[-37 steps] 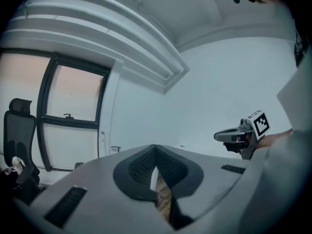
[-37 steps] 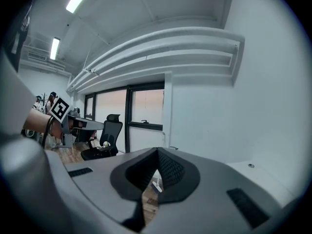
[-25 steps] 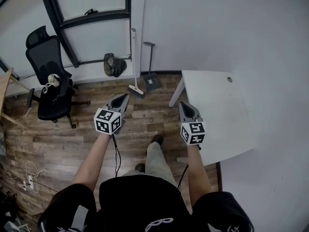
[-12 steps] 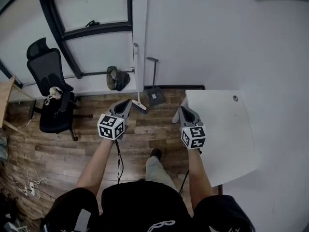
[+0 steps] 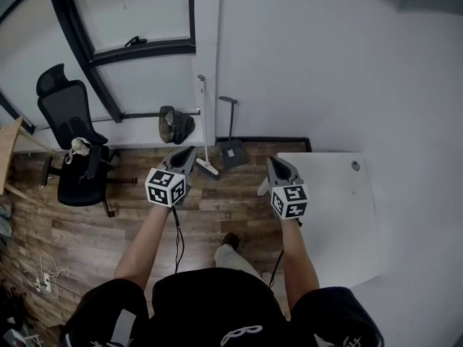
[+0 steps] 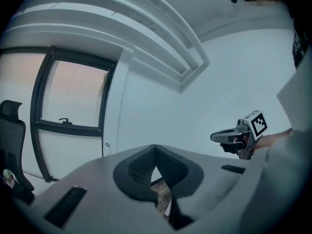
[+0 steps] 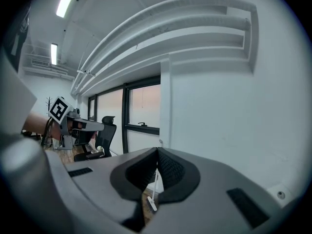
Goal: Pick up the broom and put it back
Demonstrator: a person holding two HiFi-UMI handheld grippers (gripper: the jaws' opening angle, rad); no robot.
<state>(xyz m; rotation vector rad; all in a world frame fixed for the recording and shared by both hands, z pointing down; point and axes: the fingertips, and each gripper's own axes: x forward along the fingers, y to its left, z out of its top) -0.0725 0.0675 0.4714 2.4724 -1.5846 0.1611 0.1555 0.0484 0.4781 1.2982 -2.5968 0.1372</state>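
Note:
The broom [image 5: 203,129] leans upright against the white wall, its white head [image 5: 207,169] on the wood floor. Both grippers are held out in front of me, apart from the broom. The left gripper [image 5: 184,155] is just left of the broom head, jaws shut and empty. The right gripper [image 5: 275,165] is off to the broom's right, also shut with nothing in it. In the right gripper view the broom [image 7: 154,191] shows far off through the slit below the closed tips [image 7: 157,152]. The left gripper view shows its own tips [image 6: 155,150] meeting, and the right gripper [image 6: 233,136] beside it.
A dustpan [image 5: 232,152] with a long handle stands by the wall right of the broom. A dark bag [image 5: 176,123] lies at the window's foot. A black office chair [image 5: 72,154] is at left, a white table [image 5: 340,215] at right, cables [image 5: 43,266] on the floor.
I have moved forward toward the wall: broom, dustpan and table have slid lower and nearer in the head view. Both grippers travelled with me and stayed shut.

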